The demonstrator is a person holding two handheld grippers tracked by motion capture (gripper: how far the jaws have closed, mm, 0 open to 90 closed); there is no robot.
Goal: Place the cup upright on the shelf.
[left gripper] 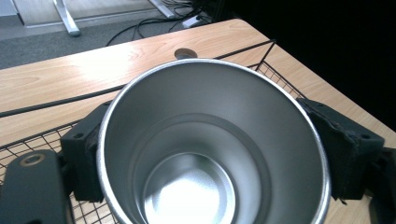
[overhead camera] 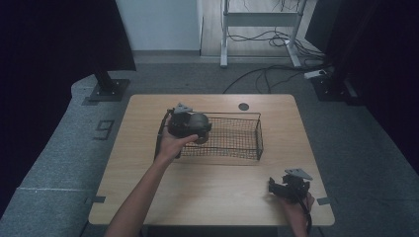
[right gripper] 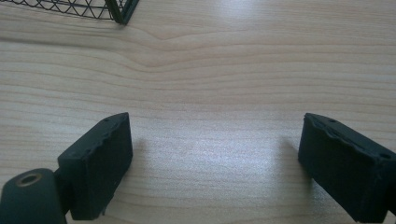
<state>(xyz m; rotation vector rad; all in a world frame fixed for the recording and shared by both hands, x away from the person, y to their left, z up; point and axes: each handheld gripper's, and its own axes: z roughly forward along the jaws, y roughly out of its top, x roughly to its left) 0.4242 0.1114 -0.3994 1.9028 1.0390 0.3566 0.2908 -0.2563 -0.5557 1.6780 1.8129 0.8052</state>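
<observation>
The left gripper (overhead camera: 190, 129) had its two black jaws clamped on the outside of a round brushed-steel cup (left gripper: 212, 144), one jaw on each flank just below the rim. In the left gripper view the cup's open mouth faced the camera and its inside was empty and bright. From the high view the cup (overhead camera: 199, 127) hung at the left end of the black wire-mesh basket (overhead camera: 237, 136), above or just inside its near-left corner; whether it touched the mesh could not be told.

The step in hand looked to be setting the cup into the basket. The next move would call for lowering it until the base met the wire floor, keeping it clear of the basket's rim (left gripper: 243, 50), and only then spreading the jaws.

The right gripper (overhead camera: 289, 186) rested low over the pale wooden table (right gripper: 210, 70) near its front right corner, well apart from the basket, jaws wide open with nothing between them.

No brand or label could be read on the cup or grippers; a figure like "9" (overhead camera: 104, 129) was marked on the grey floor left of the table
</observation>
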